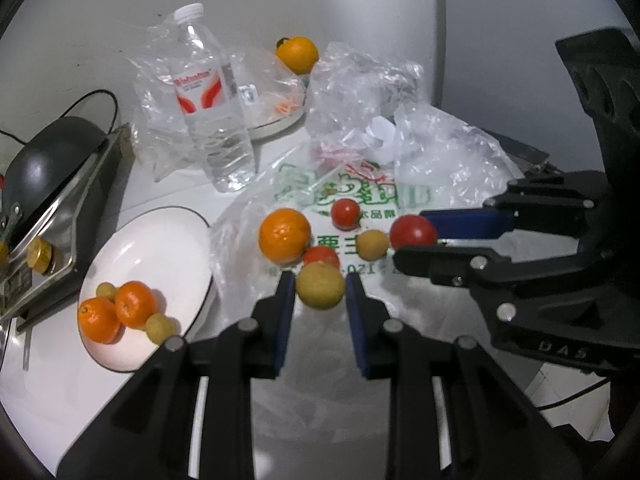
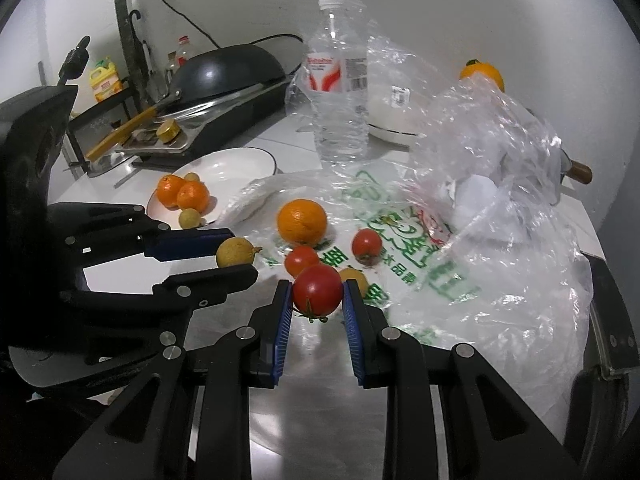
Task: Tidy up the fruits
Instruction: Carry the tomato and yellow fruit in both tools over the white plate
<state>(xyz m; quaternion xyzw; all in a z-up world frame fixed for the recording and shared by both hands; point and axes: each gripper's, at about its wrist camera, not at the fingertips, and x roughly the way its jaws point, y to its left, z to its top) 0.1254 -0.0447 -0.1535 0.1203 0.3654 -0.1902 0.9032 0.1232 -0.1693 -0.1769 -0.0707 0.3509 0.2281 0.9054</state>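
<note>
Left wrist view, from left to right: the white plate (image 1: 160, 240) holds two small oranges (image 1: 134, 304) and two small yellow-green fruits. Next, the left gripper (image 1: 320, 292) has its blue pads closed on another yellow-green fruit (image 1: 320, 291), just above the printed plastic bag (image 1: 360, 196). Loose on the bag lie a large orange (image 1: 285, 234), two tomatoes and one more yellow-green fruit. On the right, the right gripper (image 2: 316, 296) clamps a red tomato (image 2: 317, 290). Both pickups look done, so the carrying step seems at hand. The next move likely calls for swinging each fruit left over the plate rim and releasing gently, clear of the fruit already there.
</note>
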